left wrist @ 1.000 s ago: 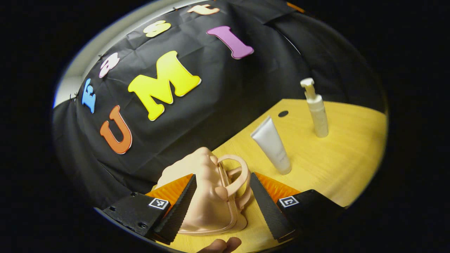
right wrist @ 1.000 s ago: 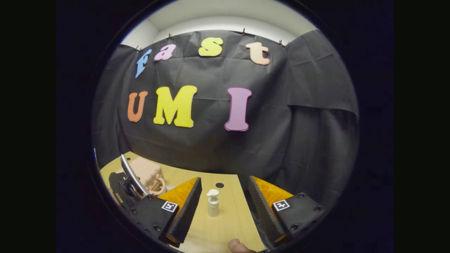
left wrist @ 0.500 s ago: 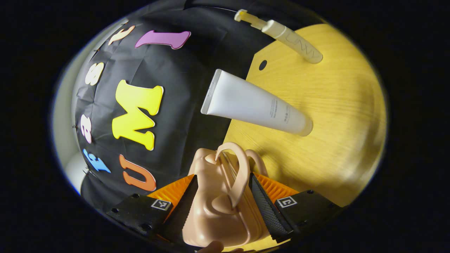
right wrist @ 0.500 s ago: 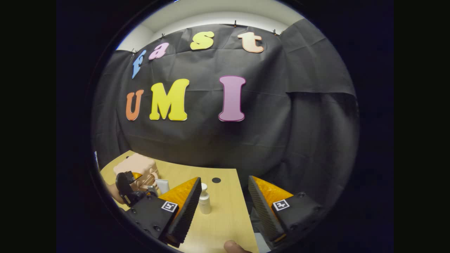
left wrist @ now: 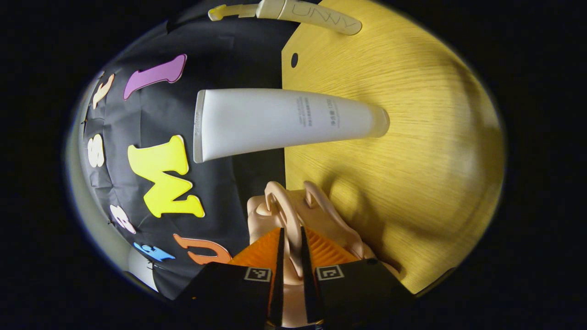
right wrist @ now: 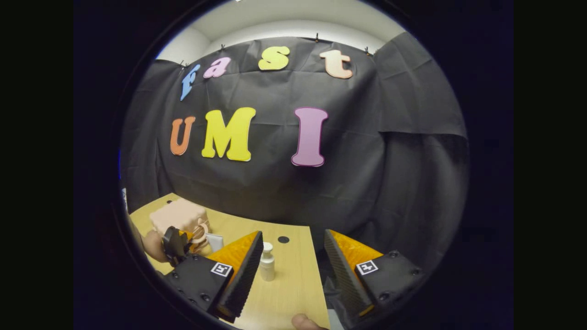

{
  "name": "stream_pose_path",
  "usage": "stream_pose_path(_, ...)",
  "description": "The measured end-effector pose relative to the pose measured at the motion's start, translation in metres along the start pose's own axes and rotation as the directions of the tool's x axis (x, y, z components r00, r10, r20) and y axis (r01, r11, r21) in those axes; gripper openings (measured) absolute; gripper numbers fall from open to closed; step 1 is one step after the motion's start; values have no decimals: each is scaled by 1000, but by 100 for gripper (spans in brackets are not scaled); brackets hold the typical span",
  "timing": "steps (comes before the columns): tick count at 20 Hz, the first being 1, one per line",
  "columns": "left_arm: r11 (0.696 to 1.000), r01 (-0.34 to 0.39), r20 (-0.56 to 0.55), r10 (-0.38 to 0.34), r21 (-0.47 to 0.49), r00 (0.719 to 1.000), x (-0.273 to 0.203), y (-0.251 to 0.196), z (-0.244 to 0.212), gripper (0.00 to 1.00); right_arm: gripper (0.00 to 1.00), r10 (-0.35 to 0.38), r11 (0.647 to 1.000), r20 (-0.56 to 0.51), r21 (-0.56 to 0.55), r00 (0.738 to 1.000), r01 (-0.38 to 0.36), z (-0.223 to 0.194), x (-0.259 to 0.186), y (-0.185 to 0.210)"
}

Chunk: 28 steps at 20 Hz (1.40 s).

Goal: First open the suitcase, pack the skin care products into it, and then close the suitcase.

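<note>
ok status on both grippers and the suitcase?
Left gripper shut on suitcase handle. Right gripper open, holding nothing. Suitcase not open; white tube and pump bottle standing on table. Nothing in the way.

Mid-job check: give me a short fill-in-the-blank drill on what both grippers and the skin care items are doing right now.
1. The left gripper is shut on the suitcase's ____.
2. The right gripper hangs over the table with its jaws ____.
3. In the right gripper view, the item standing between the fingers, farther off, is the ____ bottle.
4. In the left gripper view, the white tube stands on the table beside the peach ____.

Missing words: handle; open; pump; suitcase
</note>
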State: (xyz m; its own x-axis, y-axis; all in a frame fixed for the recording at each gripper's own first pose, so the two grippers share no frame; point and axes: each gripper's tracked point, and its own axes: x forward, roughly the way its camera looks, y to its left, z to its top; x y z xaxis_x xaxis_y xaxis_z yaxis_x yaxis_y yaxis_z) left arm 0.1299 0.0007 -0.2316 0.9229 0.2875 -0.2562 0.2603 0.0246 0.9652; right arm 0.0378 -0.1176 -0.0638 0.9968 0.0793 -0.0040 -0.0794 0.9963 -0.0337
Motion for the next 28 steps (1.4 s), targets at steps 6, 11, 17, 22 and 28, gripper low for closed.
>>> stream_pose_path(6, 992, 92, 76, -85, -89, 993, -3, 10, -7, 7, 79, -85, 996, -17, 4, 996, 85, 7, -17, 27)
stream_pose_path(11, 964, 190, 142, -165, -188, 976, -12, 26, -15, 4, 79, -137, 990, -2, 11, 991, 137, 20, -26, 61)
stream_pose_path(17, 923, 200, 217, -132, -328, 967, -32, 79, -46, 3, 80, -199, 980, 17, 17, 980, 198, 39, -28, 99)
stream_pose_path(22, 842, 194, 262, -65, -503, 963, -43, 138, -105, 3, 80, -211, 977, 34, 21, 977, 210, 58, -19, 136)
stream_pose_path(28, 666, 205, 267, -10, -717, 964, -25, 178, -194, 3, 80, -180, 984, 20, -8, 983, 181, 65, -1, 192)
